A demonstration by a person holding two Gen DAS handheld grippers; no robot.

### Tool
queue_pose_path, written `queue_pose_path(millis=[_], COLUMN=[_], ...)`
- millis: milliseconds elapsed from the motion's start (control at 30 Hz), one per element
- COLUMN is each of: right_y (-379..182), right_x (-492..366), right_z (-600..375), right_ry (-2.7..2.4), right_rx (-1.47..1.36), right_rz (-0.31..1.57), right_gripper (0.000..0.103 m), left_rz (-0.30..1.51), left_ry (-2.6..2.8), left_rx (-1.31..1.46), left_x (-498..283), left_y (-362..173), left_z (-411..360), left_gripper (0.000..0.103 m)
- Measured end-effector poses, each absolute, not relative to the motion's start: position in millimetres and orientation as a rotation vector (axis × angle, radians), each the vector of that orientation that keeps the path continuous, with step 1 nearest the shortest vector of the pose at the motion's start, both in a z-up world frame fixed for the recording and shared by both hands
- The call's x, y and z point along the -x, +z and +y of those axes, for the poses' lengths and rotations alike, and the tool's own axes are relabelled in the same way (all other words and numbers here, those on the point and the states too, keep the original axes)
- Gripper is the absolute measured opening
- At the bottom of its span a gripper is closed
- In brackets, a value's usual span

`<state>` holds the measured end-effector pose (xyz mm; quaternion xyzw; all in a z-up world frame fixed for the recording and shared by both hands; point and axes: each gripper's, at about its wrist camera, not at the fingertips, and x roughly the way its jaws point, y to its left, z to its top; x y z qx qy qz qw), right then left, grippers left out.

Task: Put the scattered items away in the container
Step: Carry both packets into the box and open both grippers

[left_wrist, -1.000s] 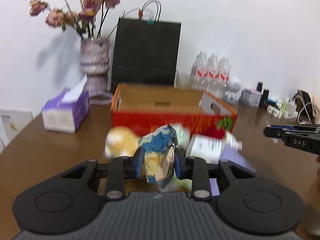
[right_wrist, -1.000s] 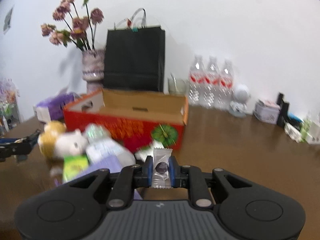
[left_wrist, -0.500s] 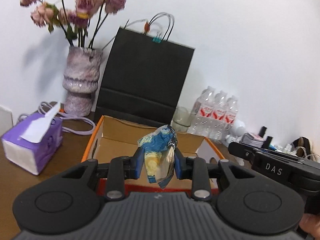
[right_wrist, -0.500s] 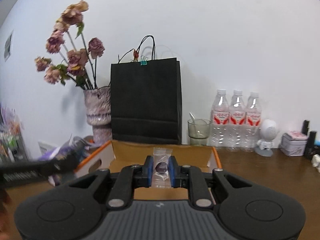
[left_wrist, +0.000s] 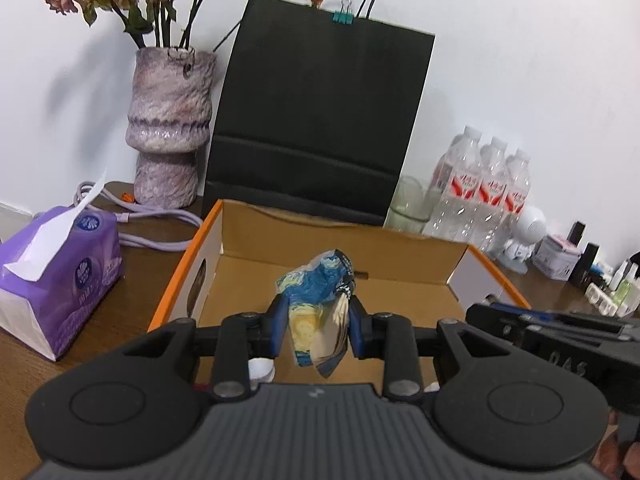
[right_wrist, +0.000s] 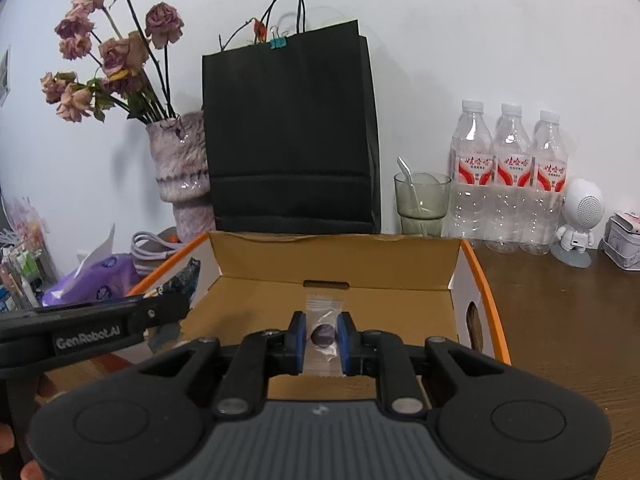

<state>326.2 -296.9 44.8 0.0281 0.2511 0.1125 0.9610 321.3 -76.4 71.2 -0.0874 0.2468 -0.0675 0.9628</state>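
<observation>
An open cardboard box (left_wrist: 404, 252) with orange rims stands on the brown table; it also shows in the right wrist view (right_wrist: 340, 256). My left gripper (left_wrist: 318, 330) is shut on a crumpled blue and yellow packet (left_wrist: 318, 308) and holds it above the box's inside. My right gripper (right_wrist: 323, 338) is shut on a clear-wrapped dark candy (right_wrist: 322, 334), also above the box's inside. The right gripper's body (left_wrist: 560, 340) shows at the right of the left wrist view. The left gripper (right_wrist: 100, 322) reaches in from the left of the right wrist view.
A black paper bag (left_wrist: 320, 120) and a vase of dried flowers (left_wrist: 168, 128) stand behind the box. A purple tissue box (left_wrist: 56, 276) is left of it. A glass (right_wrist: 420, 204), three water bottles (right_wrist: 512, 176) and a white figurine (right_wrist: 580, 220) stand at the back right.
Both grippers have risen from table level and moved forward over the box, each still holding its item. The scattered items in front of the box have dropped out of view.
</observation>
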Motion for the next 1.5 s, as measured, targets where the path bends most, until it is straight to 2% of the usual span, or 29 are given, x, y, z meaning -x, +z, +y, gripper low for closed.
queue_pose_path(millis=[200, 233, 267, 300, 333, 367, 400, 467, 600, 1133, 1500], right_y=[47, 48, 47, 47, 46, 45, 46, 48, 46, 47, 85], right_x=[-323, -324, -325, -326, -328, -329, -329, -330, -335, -332, -289], right_z=[-298, -298, -298, -297, -296, -296, -297, -301, -309, -309, -310], right_ry=[0.222, 0.222, 0.222, 0.221, 0.219, 0.202, 0.167, 0.132, 0.168, 0.154, 0.185], right_rx=[-0.05, -0.046, -0.04, -0.029, -0.016, -0.006, 0.002, 0.0, -0.07, -0.061, -0.084], right_rz=[0.499, 0.502, 0.51, 0.524, 0.546, 0.563, 0.567, 0.563, 0.601, 0.593, 0.476], right_gripper=[0.016, 0.016, 0.017, 0.033, 0.049, 0.076, 0.092, 0.103, 0.103, 0.103, 0.103], left_rz=[0.51, 0.514, 0.519, 0.52, 0.519, 0.517, 0.514, 0.515, 0.533, 0.528, 0.432], left_ry=[-0.131, -0.131, -0.131, -0.126, -0.082, -0.033, 0.003, -0.021, -0.029, -0.028, -0.058], left_rx=[0.155, 0.151, 0.144, 0.136, 0.126, 0.114, 0.108, 0.131, 0.122, 0.121, 0.156], left_x=[-322, -322, -323, -322, -322, -322, -323, -323, -323, -321, -270], left_y=[66, 66, 66, 66, 67, 67, 68, 68, 66, 69, 109], left_z=[-81, -82, -83, -84, -85, -85, -83, -79, -82, -83, -75], left_gripper=[0.033, 0.038, 0.058, 0.07, 0.086, 0.103, 0.103, 0.103, 0.103, 0.103, 0.103])
